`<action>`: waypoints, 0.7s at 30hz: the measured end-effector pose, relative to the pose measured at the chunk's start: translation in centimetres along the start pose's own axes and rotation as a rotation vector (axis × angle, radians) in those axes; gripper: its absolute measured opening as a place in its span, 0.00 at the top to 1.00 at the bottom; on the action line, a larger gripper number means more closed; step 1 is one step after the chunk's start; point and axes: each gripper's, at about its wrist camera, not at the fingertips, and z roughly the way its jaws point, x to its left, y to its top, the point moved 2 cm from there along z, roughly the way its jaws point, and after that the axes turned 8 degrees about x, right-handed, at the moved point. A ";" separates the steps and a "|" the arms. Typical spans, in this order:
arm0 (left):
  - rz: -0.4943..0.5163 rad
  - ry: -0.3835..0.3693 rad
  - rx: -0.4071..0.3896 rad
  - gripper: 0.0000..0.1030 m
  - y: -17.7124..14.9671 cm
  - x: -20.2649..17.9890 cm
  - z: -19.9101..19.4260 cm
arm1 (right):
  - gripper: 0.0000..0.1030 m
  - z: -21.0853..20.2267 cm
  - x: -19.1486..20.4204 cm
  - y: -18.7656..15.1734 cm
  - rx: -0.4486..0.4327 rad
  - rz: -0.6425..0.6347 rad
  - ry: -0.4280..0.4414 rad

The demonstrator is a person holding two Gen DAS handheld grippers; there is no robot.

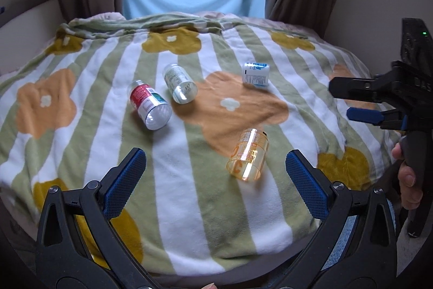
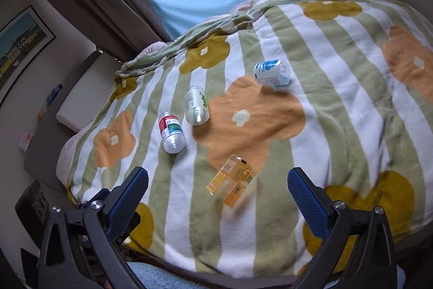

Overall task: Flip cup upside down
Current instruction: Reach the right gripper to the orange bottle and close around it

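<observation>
Four small clear plastic cups lie on their sides on the striped, flower-patterned blanket point(image 1: 189, 180) — none is upright. Leftmost is the red-labelled cup point(image 1: 149, 104), its open mouth turned toward the cameras, with a band of green on its wrap. Just beside it, up and to the right, lies the green-labelled cup point(image 1: 180, 83), clear and pale, mouth also facing forward. Lower and to the right is the orange cup point(image 1: 248, 155), tinted amber and see-through, with printed labels on its side; it lies nearest both grippers, half on an orange flower. Farthest back and right, well apart from the others, is the blue-and-white cup point(image 1: 256, 73).

Two grippers are in view. The left gripper point(image 1: 215, 182) has its blue-padded fingers spread wide, nothing between them. The right gripper point(image 2: 217, 191) is likewise spread and empty — the orange cup shows between its fingertips, untouched.
</observation>
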 end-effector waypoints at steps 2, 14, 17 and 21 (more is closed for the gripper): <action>0.006 -0.012 -0.034 0.00 -0.4 0.2 -0.3 | 0.00 1.9 -0.3 0.3 0.050 0.052 0.008; -0.040 -0.062 -0.124 0.00 -3.1 3.2 0.8 | 0.13 13.1 -4.6 1.3 0.317 0.273 -0.077; -0.052 -0.075 -0.122 0.00 -3.7 3.7 1.3 | 0.18 15.1 -5.2 1.5 0.362 0.306 -0.086; -0.071 -0.086 -0.108 0.00 -4.0 4.2 1.9 | 0.27 17.2 -6.3 1.7 0.403 0.353 -0.090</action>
